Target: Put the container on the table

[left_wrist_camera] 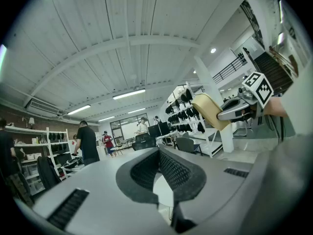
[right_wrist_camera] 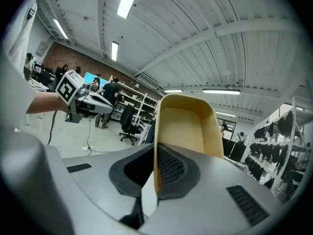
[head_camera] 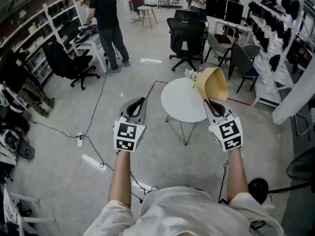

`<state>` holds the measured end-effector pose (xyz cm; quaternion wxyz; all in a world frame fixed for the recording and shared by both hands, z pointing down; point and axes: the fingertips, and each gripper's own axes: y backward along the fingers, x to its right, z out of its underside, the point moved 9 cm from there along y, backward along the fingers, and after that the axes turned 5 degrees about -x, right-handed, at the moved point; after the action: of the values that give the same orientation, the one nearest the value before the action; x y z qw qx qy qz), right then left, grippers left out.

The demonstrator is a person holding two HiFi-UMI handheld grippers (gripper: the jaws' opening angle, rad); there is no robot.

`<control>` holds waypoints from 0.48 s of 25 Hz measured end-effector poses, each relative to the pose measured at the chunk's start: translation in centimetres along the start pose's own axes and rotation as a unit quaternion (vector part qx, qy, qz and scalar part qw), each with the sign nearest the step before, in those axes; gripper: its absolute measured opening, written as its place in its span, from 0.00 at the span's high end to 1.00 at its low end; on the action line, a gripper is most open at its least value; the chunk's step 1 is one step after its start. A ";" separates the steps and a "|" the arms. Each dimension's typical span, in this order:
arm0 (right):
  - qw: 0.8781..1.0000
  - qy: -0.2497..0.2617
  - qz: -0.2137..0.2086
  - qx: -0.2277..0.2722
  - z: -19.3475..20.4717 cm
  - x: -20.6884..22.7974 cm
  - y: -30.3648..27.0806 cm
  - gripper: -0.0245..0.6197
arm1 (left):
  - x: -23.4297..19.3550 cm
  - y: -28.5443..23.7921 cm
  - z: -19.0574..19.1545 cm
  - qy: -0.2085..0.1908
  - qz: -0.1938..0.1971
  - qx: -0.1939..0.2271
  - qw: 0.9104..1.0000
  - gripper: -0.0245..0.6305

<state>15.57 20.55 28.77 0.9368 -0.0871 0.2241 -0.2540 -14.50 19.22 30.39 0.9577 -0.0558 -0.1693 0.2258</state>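
A tan plastic container (head_camera: 212, 82) hangs tilted above the far right edge of a small round white table (head_camera: 179, 104). My right gripper (head_camera: 212, 104) is shut on its wall. The right gripper view has the container (right_wrist_camera: 188, 126) rising upright past the right gripper (right_wrist_camera: 157, 148), with one side wall pinched between the pads. My left gripper (head_camera: 137, 106) hovers over the floor left of the table, holding nothing, its jaws together at the tips. The left gripper (left_wrist_camera: 159, 153) points at the room in its own view, with the container (left_wrist_camera: 209, 110) at the upper right.
A small bunch of flowers (head_camera: 191, 75) stands at the table's far edge, beside the container. Black office chairs (head_camera: 187, 36) stand behind the table. A person in black (head_camera: 108, 18) stands at a desk at the back left. A cable and power strip (head_camera: 78, 140) lie on the floor at left.
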 end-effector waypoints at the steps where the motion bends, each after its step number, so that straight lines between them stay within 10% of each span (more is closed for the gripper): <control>1: 1.000 0.001 -0.001 0.001 0.4 0.7 0.0 0.93 | 0.5 -0.5 -0.2 -0.002 -0.002 0.000 1.000 0.93; 12: 1.000 -0.020 -0.014 0.009 4.6 6.6 -3.9 0.93 | 2.2 -7.0 0.2 0.007 0.005 -0.010 1.000 0.93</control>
<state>21.07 14.05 31.43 0.9381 -0.0867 0.2022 -0.2674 -9.76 13.97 32.50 0.9573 -0.0677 -0.1645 0.2280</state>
